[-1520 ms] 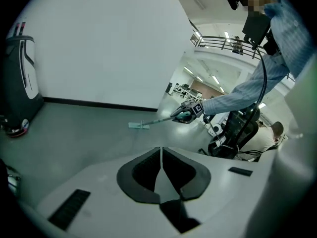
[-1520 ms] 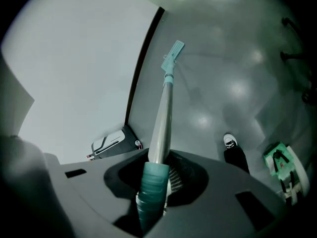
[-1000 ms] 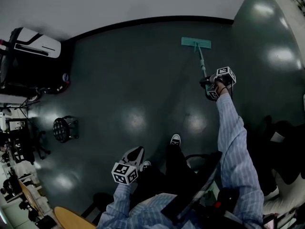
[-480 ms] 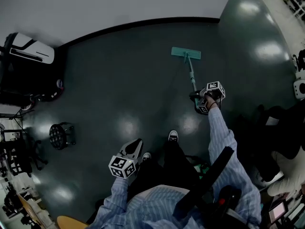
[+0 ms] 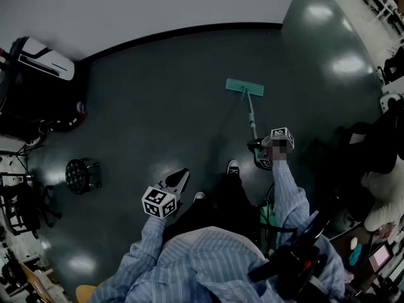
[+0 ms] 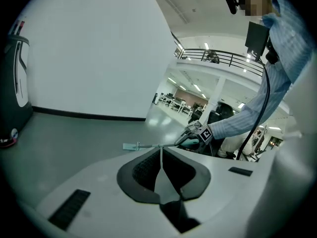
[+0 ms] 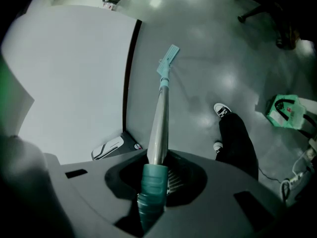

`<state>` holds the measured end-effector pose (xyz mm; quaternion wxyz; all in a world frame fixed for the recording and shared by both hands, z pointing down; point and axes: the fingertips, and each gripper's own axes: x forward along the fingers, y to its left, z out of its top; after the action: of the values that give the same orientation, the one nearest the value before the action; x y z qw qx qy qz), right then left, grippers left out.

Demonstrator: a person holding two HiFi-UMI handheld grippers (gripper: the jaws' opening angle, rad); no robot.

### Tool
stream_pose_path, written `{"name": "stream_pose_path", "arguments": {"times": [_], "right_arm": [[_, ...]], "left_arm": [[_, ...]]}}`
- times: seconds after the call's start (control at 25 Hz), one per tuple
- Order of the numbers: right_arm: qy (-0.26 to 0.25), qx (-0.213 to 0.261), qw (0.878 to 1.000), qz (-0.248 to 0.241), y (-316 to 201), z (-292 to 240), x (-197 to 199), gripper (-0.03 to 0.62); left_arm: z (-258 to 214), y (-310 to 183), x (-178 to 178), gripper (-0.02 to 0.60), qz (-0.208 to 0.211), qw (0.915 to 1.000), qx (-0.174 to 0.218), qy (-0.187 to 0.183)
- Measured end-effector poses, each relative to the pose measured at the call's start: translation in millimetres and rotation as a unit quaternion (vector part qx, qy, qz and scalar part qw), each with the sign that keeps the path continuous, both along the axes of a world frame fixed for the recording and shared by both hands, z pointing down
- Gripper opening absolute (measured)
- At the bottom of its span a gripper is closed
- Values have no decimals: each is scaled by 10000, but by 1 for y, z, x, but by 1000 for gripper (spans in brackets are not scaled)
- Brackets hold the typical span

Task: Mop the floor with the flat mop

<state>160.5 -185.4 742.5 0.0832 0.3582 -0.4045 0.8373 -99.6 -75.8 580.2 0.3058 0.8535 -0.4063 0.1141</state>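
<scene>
Right gripper view shows the right hand-held gripper (image 7: 157, 175) clamping the flat mop (image 7: 161, 108); left hand-held gripper (image 6: 161, 155) clenched empty.

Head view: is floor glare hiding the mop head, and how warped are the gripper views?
Head view: dim, ceiling-light glare patches on the floor sit clear of the mop head. Right gripper view: strong fisheye, handle clear, corners vignetted black. Left gripper view: brighter, edges bowed.
</scene>
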Motion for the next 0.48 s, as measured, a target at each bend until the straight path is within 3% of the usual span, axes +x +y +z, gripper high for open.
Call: {"name": "stream_pose_path", "arguments": {"times": [0.48], "right_arm": [[74, -120, 9998, 167, 193, -15, -64, 75]], "left_arm": [[4, 102, -47, 15, 822, 9964, 115, 149]]}}
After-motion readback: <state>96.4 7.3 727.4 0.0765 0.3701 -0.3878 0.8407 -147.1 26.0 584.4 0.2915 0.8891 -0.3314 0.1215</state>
